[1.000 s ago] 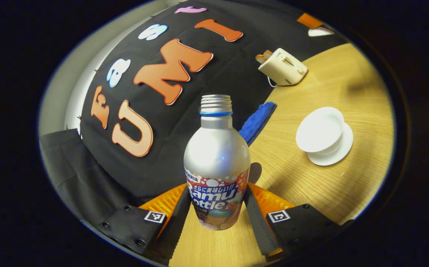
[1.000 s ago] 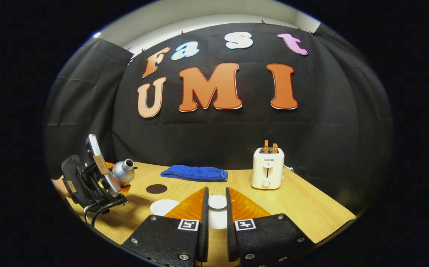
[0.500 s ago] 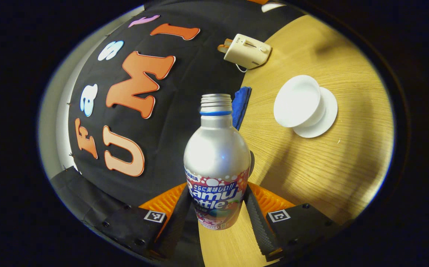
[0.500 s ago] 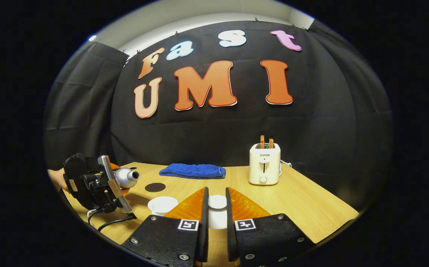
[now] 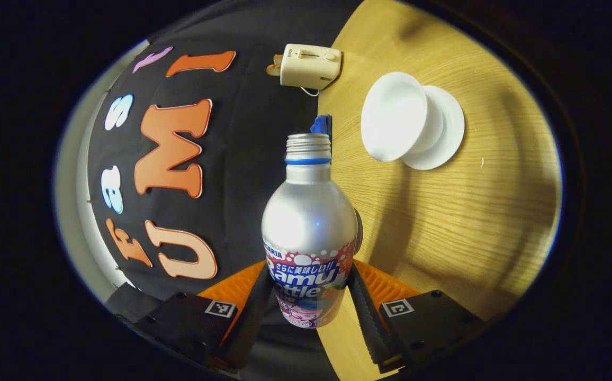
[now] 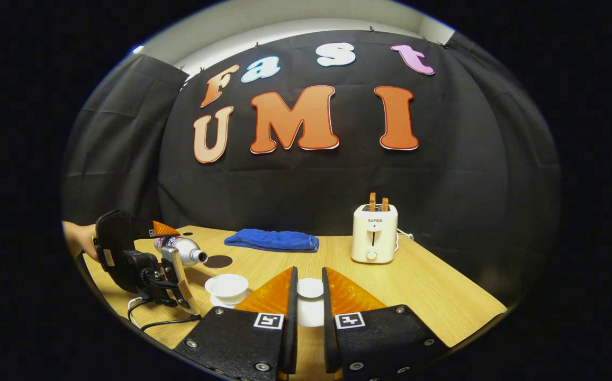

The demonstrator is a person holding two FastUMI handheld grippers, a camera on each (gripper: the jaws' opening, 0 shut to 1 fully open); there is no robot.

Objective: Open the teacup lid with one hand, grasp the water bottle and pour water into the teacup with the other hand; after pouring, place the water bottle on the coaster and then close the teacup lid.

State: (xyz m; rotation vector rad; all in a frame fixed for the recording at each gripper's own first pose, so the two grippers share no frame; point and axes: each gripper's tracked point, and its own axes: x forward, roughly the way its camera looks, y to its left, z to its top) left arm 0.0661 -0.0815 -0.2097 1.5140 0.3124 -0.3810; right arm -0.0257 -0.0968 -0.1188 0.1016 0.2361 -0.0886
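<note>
At the lower left of the right gripper view, the left gripper [image 6: 171,248] is tipped on its side, clamped on the silver water bottle [image 5: 308,233], whose open mouth points toward the white teacup [image 6: 226,286] on its saucer. At bottom centre the right gripper [image 6: 309,296] pinches the white lid [image 6: 310,288] between nearly closed fingers. The wooden table [image 6: 433,296] carries a blue towel [image 6: 271,241], a cream toaster [image 6: 374,238] and a dark round coaster [image 6: 219,261].

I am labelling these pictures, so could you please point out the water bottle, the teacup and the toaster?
water bottle [image 5: 308,222]: left gripper view, on its silver shoulder.
teacup [image 5: 393,116]: left gripper view, on its white inside.
toaster [image 6: 374,241]: right gripper view, on its front face.
</note>
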